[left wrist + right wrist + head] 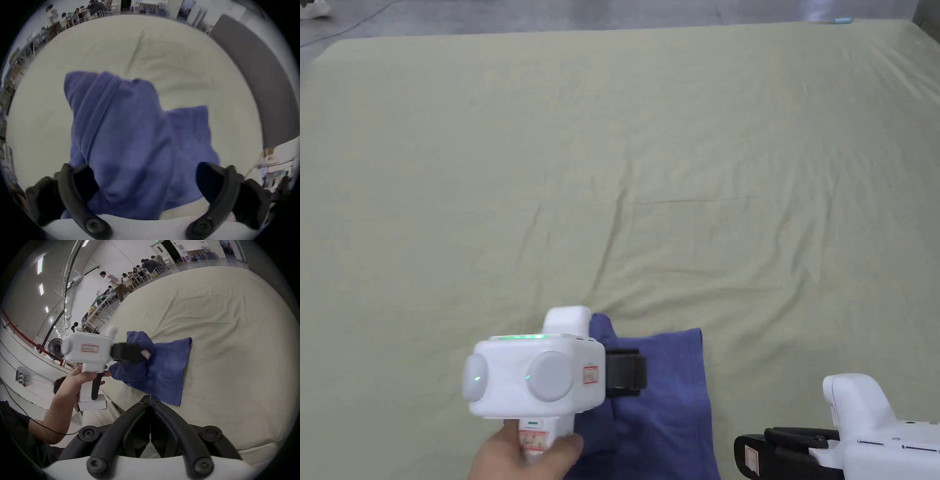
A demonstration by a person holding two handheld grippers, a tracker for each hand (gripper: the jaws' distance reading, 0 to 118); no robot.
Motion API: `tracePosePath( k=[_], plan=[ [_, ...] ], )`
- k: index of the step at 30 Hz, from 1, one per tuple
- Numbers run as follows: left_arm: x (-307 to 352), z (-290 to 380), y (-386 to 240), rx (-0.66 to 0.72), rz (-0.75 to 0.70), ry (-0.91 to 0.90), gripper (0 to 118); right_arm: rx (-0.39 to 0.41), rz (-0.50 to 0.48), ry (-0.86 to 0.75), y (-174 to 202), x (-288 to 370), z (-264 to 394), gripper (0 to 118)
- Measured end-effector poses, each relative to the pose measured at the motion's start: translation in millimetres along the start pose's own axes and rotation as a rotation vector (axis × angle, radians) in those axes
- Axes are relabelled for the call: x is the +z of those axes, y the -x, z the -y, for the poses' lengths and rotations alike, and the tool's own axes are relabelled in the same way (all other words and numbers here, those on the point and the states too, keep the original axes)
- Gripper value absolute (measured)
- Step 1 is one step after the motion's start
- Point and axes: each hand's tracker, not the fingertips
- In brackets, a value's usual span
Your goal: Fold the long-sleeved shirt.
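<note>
The folded blue cotton long-sleeved shirt (669, 400) lies at the near edge of the pale green sheet (675, 156), directly under the wide-open, empty left gripper (146, 183), the nearer one, while the right gripper (150, 402), jaws closed on nothing, waits just beside it.

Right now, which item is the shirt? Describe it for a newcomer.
A wide pale green sheet covers the surface. At its near edge, under the open left gripper, lies the shirt. It is a folded blue bundle, the sole coloured cloth on the sheet.
</note>
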Motion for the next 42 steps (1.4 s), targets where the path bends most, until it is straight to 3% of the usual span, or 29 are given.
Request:
tracePosePath(
  k=[4, 5, 6, 7, 9, 14, 20, 23, 26, 29, 32, 36, 42],
  plan=[
    [54.3, -16.5, 36.9, 0.179, 0.103, -0.057, 118, -0.028, -0.01, 0.004, -6.1, -3.3, 0.0, 2],
    [63.4, -17.2, 47.5, 0.218, 0.129, -0.032, 112, -0.034, -0.009, 0.005, -6.9, -3.7, -0.2, 2],
    [71.1, -22.7, 61.6, 0.238, 0.137, -0.037, 85, -0.04, -0.01, 0.006, -7.8, -3.6, -0.3, 2],
    [76.8, -24.1, 70.7, 0.247, 0.118, -0.066, 0, -0.043, -0.015, 0.005, -8.6, -3.3, -0.1, 2],
    [83.2, -22.5, 87.2, 0.24, -0.045, -0.084, 0, -0.048, -0.027, 0.006, -9.5, -3.0, 1.0, 2],
    [47.1, -14.7, 106.6, 0.241, -0.087, -0.014, 0, -0.055, -0.034, 0.008, -9.3, -3.4, 3.7, 2],
    [-10.0, -5.4, 45.8, 0.18, 0.099, 0.135, 0, -0.063, -0.03, 0.008, -9.9, 1.2, 7.3, 2],
    [-23.6, -2.8, -4.2, 0.048, 0.053, 0.11, 0, -0.074, -0.009, 0.001, -13.1, 4.3, 10.3, 2],
    [-32.1, -4.2, -45.2, 0.005, 0.107, 0.125, 0, -0.1, -0.012, -0.001, -18.2, 6.3, 15.1, 2],
    [-51.0, -2.2, -90.7, -0.148, 0.066, 0.166, 0, -0.117, -0.012, 0.005, -21.4, 5.4, 20.6, 2],
    [-64.1, -1.4, -116.5, -0.125, 0.136, 0.188, 0, -0.132, -0.006, 0.01, -23.0, 5.3, 23.7, 2],
    [-65.1, 7.3, -151.5, -0.209, 0.238, 0.236, 0, -0.139, -0.002, -0.013, -24.9, 13.1, 24.7, 2],
    [-9.2, -12.4, -107.3, -0.073, 0.378, 0.158, 0, -0.162, -0.011, -0.076, -32.4, 33.2, 16.3, 2]
  ],
)
